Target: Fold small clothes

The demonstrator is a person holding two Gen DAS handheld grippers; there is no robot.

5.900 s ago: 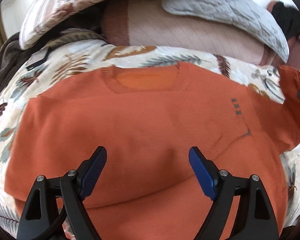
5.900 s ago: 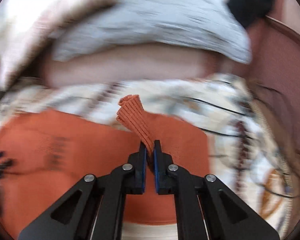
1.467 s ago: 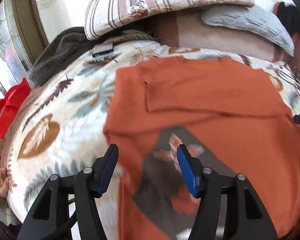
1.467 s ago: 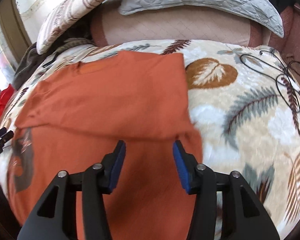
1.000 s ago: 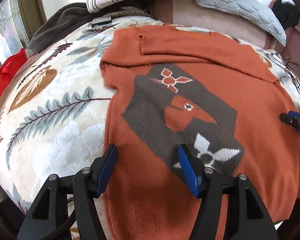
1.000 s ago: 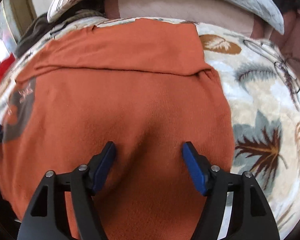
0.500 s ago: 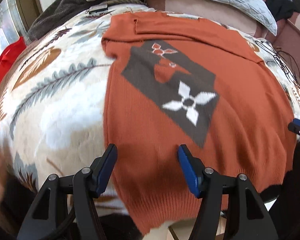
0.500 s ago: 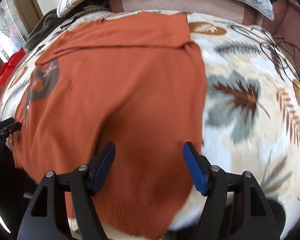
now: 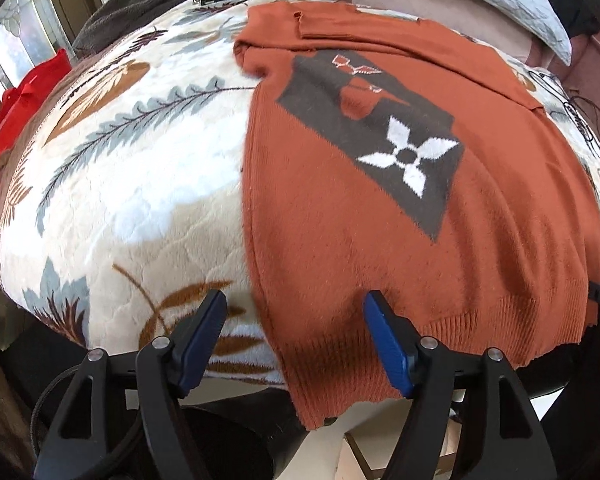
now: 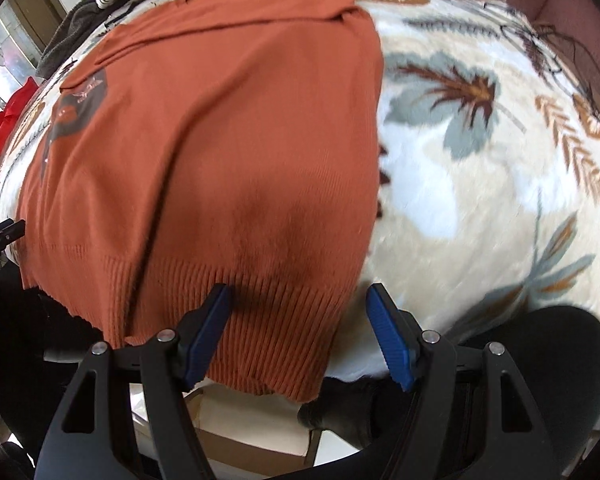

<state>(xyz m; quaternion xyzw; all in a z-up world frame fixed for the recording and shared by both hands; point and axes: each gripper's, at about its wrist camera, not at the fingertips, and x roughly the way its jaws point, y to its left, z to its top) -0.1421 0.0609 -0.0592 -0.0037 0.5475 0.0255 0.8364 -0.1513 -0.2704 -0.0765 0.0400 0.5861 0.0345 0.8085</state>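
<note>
We see an orange sweater (image 9: 480,216) lying flat on a leafy blanket (image 9: 132,184). It runs long from the top of the frame down to the bottom. Its neck end points to the top and its ribbed hem (image 10: 260,320) hangs over the blanket's near edge at the bottom. Our left gripper (image 9: 294,338) is opening its jaws wide over the hem's left corner, not pinching it. Our right gripper (image 10: 298,326) is wide apart too, over the hem's right corner.
</note>
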